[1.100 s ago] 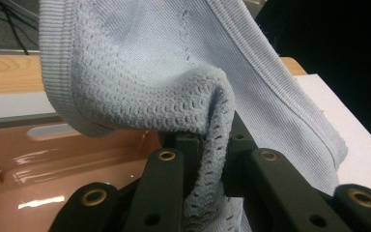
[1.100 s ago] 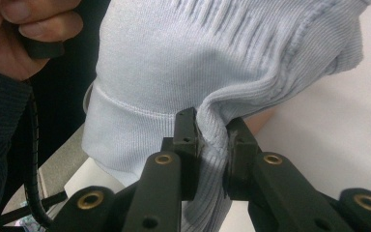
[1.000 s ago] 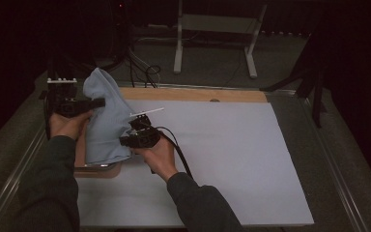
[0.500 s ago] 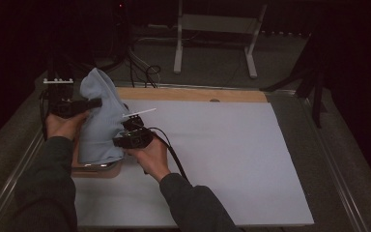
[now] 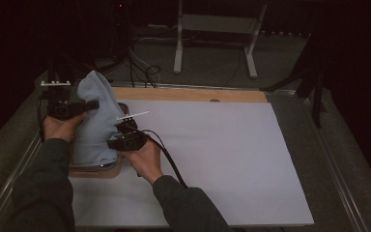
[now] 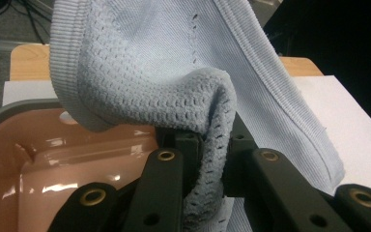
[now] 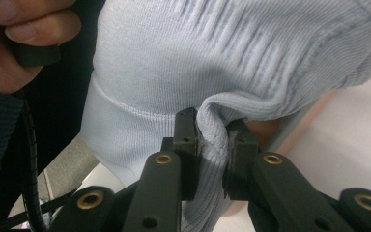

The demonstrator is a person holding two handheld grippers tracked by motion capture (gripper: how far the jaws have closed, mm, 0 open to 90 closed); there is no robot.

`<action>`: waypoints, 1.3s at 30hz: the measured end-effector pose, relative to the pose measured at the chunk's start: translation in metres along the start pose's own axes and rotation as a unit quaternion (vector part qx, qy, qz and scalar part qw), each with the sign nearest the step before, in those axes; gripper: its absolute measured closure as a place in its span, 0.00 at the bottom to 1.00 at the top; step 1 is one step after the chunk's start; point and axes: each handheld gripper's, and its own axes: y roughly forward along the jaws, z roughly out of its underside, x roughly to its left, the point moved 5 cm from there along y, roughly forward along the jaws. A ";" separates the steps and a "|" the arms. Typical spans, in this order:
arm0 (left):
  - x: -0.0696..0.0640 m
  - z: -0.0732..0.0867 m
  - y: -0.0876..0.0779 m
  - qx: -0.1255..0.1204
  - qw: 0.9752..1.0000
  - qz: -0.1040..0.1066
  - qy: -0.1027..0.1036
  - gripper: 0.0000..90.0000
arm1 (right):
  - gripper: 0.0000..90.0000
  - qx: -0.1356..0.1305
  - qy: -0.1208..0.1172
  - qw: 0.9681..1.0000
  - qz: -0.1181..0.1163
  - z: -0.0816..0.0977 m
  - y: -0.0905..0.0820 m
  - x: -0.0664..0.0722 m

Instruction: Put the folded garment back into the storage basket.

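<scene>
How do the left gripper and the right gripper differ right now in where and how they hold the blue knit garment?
The left gripper sits higher and farther back, pinching an open-weave fold of the blue knit garment; the right gripper sits lower and nearer the person, pinching a fine ribbed part. In the left gripper view the pink tray lies beneath the cloth; the right gripper view looks toward the person's other hand. Both are shut on the garment.
</scene>
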 end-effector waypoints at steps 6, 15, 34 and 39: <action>0.002 0.002 -0.001 0.002 1.000 -0.002 -0.001 0.91 | 0.88 0.003 0.002 1.000 -0.003 0.002 0.007 0.002; 0.003 0.004 0.001 0.005 1.000 -0.002 0.000 0.91 | 0.88 0.005 -0.001 1.000 0.000 0.004 0.015 0.006; 0.009 0.011 0.004 0.010 1.000 -0.003 -0.005 0.90 | 0.88 0.008 -0.010 1.000 0.015 0.009 0.031 0.015; 0.011 0.015 0.007 0.011 1.000 -0.008 -0.008 0.86 | 0.88 0.008 -0.012 1.000 0.017 0.011 0.036 0.017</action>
